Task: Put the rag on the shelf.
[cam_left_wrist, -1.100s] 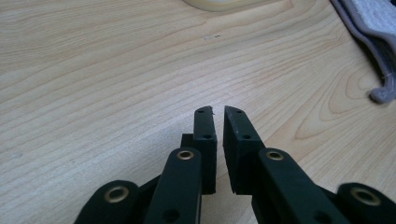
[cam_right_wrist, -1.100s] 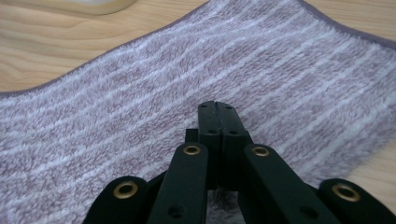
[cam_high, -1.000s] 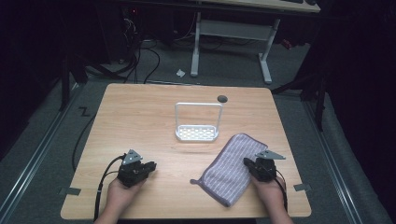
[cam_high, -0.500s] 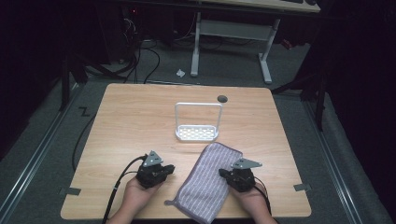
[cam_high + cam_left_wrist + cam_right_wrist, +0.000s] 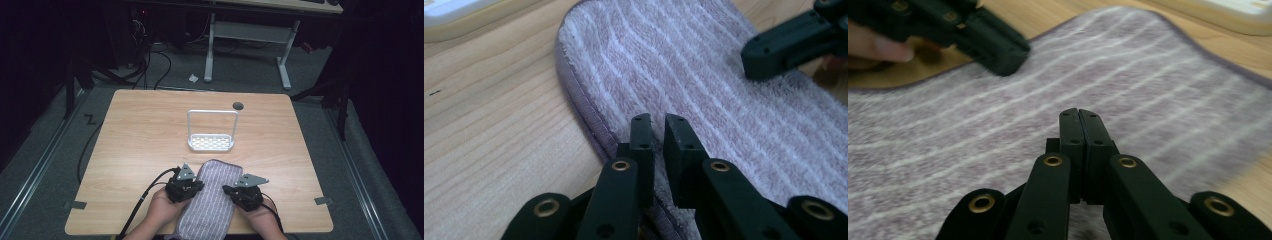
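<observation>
While we hold the cloth by its two long sides, it lies at the near edge of the counter, with one end hanging a little over that edge. Our left hand-held gripper has its jaws nearly together at the cloth's hem, and they have just opened a tiny bit; a small gap shows, so we cannot be sure it pinches the cloth. Our right hand-held gripper is squeezed fully closed at the other side; it seems to hold cloth, but we cannot see for sure. If the left side slips out, the cloth could slide off the near edge or bunch up. If we push it forward, it could bump the rack.
</observation>
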Tool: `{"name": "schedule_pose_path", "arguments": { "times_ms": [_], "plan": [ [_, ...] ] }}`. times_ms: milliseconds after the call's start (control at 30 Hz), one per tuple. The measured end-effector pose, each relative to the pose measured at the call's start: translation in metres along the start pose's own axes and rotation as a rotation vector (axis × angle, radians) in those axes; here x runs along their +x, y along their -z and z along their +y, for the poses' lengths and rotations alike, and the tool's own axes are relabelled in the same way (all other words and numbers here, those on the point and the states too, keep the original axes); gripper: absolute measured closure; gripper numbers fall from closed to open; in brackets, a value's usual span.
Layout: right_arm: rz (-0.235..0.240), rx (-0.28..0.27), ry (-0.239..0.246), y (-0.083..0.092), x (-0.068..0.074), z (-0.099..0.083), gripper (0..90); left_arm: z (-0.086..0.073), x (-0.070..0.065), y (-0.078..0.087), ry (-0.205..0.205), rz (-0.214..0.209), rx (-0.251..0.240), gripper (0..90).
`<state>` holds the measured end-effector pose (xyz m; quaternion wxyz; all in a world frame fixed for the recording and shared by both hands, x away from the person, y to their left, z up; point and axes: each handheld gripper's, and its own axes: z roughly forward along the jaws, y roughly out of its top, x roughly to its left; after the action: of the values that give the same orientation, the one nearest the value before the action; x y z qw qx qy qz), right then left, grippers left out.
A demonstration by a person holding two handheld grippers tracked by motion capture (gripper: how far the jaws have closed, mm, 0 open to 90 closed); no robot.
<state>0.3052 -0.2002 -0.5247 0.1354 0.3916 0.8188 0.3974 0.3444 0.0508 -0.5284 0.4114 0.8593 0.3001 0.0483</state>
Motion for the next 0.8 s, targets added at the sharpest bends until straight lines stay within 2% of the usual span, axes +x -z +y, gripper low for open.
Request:
{"name": "schedule_pose_path", "arguments": {
  "times_ms": [100, 133, 200, 233, 300, 400, 433, 600, 667, 733, 767, 800],
  "plan": [
    [-0.024, 0.015, -0.018, 0.0, -0.007, -0.003, 89.1, -0.01, -0.007, 0.008, 0.002, -0.025, 0.006, 82.8],
    [-0.03, 0.016, -0.027, -0.001, -0.009, -0.004, 88.6, -0.018, -0.016, 0.014, 0.002, -0.05, 0.009, 82.7],
    [-0.032, 0.014, -0.028, -0.001, -0.01, -0.004, 88.4, -0.022, -0.021, 0.017, 0.002, -0.064, 0.008, 82.6],
    [-0.033, 0.015, -0.026, -0.002, -0.01, -0.003, 88.1, -0.025, -0.027, 0.019, -0.009, -0.073, 0.008, 81.7],
    [-0.012, 0.019, -0.021, -0.003, -0.007, -0.003, 87.8, -0.031, -0.038, 0.025, -0.054, -0.06, 0.018, 80.1],
    [-0.002, 0.025, -0.013, -0.003, -0.003, -0.003, 87.5, -0.033, -0.038, 0.027, -0.05, -0.066, 0.02, 79.9],
    [0.009, 0.029, 0.003, -0.002, 0.003, -0.005, 87.3, -0.035, -0.036, 0.03, -0.036, -0.072, 0.023, 79.9],
    [0.031, 0.033, 0.023, 0.0, 0.01, -0.008, 86.9, -0.039, -0.029, 0.035, -0.015, -0.07, 0.015, 78.7],
    [0.045, 0.038, 0.024, 0.0, 0.012, -0.008, 86.9, -0.039, -0.026, 0.036, 0.002, -0.082, 0.008, 75.5],
    [0.05, 0.039, 0.025, 0.001, 0.012, -0.008, 86.9, -0.037, -0.023, 0.037, 0.011, -0.079, -0.003, 68.1],
    [0.052, 0.037, 0.025, 0.001, 0.011, -0.009, 86.9, -0.035, -0.021, 0.037, 0.025, -0.069, -0.016, 68.1],
    [0.053, 0.037, 0.026, 0.001, 0.011, -0.009, 86.9, -0.03, -0.013, 0.035, 0.068, -0.051, -0.049, 59.8]
  ]
}}
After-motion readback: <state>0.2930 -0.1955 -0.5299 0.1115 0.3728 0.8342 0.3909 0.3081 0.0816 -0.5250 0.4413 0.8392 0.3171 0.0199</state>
